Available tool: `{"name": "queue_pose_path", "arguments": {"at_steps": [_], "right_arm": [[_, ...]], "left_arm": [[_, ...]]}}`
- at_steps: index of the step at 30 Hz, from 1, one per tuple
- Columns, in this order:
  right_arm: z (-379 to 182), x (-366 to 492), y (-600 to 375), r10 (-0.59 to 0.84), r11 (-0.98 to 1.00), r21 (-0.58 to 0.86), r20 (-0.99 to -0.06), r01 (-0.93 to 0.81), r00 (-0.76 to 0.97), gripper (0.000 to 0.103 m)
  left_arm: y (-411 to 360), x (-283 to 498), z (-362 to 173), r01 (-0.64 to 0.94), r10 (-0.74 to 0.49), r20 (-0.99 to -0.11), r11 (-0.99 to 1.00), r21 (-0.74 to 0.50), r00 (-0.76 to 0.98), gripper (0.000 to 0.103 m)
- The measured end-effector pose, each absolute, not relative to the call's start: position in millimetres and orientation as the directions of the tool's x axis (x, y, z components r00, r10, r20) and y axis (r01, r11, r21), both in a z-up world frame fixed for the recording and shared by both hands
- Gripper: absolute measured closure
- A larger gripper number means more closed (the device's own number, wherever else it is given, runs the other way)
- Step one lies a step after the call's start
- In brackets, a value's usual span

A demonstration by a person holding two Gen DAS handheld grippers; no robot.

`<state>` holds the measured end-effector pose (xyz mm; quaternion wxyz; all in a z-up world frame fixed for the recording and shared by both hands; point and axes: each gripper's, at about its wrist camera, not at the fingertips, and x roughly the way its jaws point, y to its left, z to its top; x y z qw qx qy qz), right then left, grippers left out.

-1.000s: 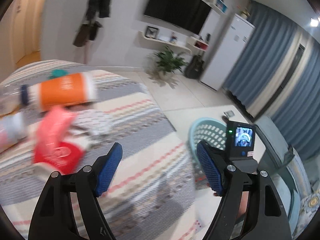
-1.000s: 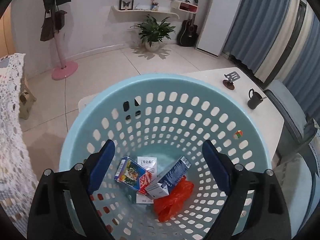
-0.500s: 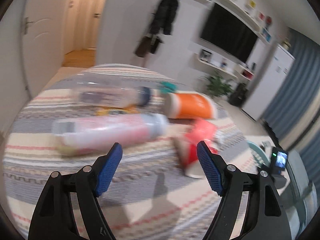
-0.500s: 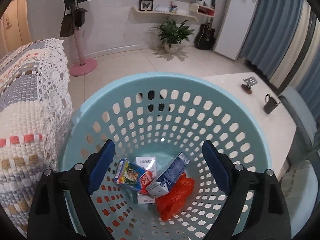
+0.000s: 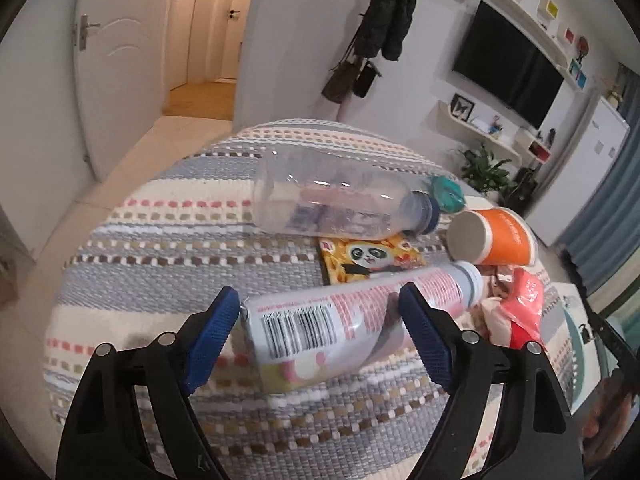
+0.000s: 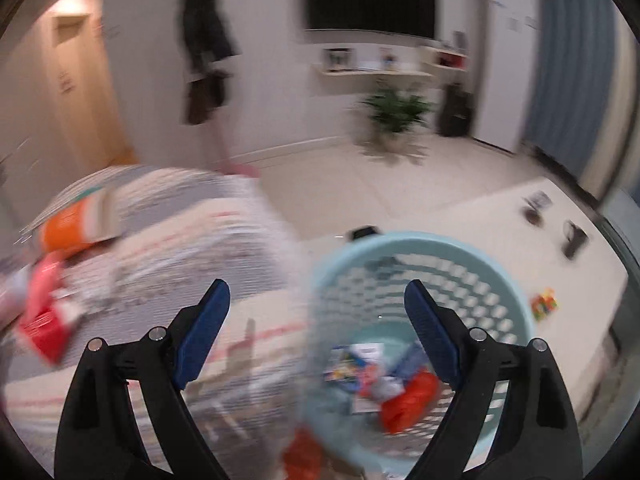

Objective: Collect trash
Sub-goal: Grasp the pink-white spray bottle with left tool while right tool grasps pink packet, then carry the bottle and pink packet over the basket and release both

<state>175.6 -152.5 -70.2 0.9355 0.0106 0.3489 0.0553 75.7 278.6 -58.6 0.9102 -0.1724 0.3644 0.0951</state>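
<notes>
1. The pink-and-white labelled bottle [image 5: 352,316] lies on its side on the striped woven cloth [image 5: 168,264], long axis running from lower left to upper right, grey cap toward the orange paper cup [image 5: 494,240], barcode end nearest the camera.
2. The left gripper [image 5: 320,320] is spread wide, its blue pads flanking the bottle's base end; contact cannot be told.
3. Beyond the bottle lies a panda-print packet [image 5: 370,260], and behind that a clear plastic bottle [image 5: 340,204] on its side, blue cap pointing right.
4. A red-and-white wrapper [image 5: 520,312] sits just beside the bottle's cap.
5. The right gripper [image 6: 316,320] is wide open and holds nothing, above the cloth's edge and the light blue perforated basket [image 6: 492,276], which holds blurred cartons and a red bag [image 6: 412,400].
</notes>
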Motion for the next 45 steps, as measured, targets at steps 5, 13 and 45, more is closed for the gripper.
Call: {"name": "queue_pose_path", "arguments": {"at_steps": [5, 13, 45], "right_arm": [[-54, 152, -96, 0.183, 0.972, 0.0, -0.632, -0.236, 0.753, 0.018], [-55, 136, -42, 0.328, 0.912, 0.033, -0.657, -0.409, 0.679, 0.018], [-66, 186, 47, 0.501, 0.815, 0.19, -0.705, -0.548, 0.501, 0.077]], "left_arm": [[261, 54, -62, -0.208, -0.067, -0.701, 0.931, -0.3, 0.71, 0.03], [196, 29, -61, 0.014, -0.302, -0.69, 0.921, -0.39, 0.658, 0.03], [202, 72, -75, -0.199, -0.117, -0.74, 0.925, -0.324, 0.662, 0.056]]}}
